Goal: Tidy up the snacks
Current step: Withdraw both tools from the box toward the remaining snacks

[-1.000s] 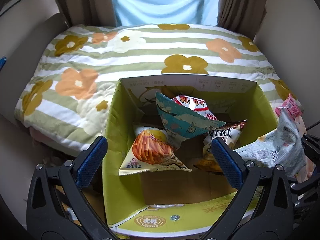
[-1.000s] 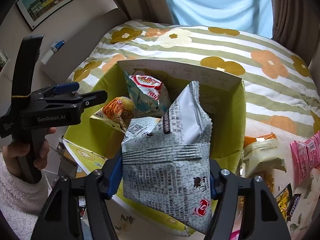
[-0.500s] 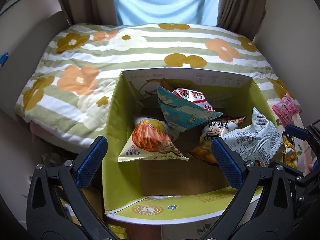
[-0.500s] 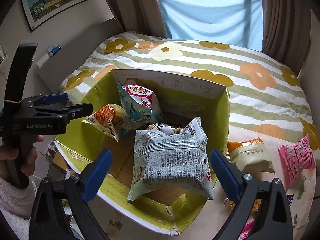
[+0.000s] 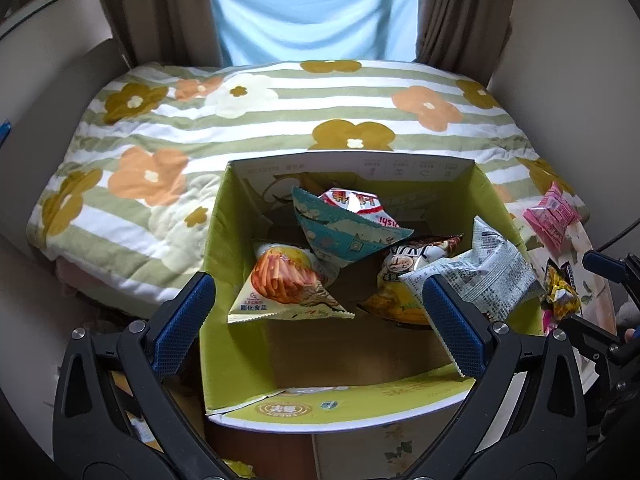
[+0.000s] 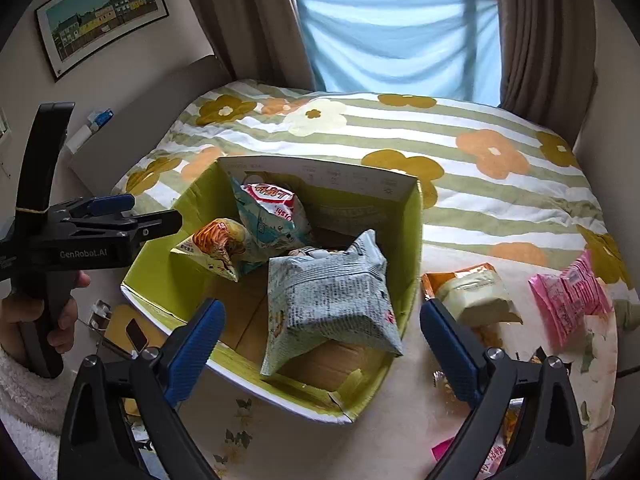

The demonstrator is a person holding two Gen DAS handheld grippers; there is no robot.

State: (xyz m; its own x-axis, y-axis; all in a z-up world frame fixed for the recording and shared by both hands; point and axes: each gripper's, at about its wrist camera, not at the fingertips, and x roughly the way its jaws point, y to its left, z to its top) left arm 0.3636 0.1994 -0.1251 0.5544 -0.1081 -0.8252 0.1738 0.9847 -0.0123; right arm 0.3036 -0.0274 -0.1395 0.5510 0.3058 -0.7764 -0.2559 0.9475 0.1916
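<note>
- Behind everything, the flowered bed (image 6: 460,168) fills the far part of the room, and the yellow-green box (image 6: 414,248) sits at the near edge of the bed.
- Inside the box, the grey bag (image 6: 332,300) leans in the right near corner, apart from both claws. Its long side runs from the near wall up toward the middle.
- Other bags in the box, an orange sticks bag (image 5: 284,280) and a blue-and-red bag (image 5: 344,224), lie toward the left and far walls.
- Out on the table, just right of the box, sits a tan bag (image 6: 472,296), and a pink bag (image 6: 568,304) lies farther right.
- Right claw (image 6: 320,340) has just been opening; its jaws are wide and hold nothing. It is nearer the loose bags, with the box's right wall beside them.
- Left claw (image 5: 316,328) is wide open too, empty, above the near wall of the box.
</note>
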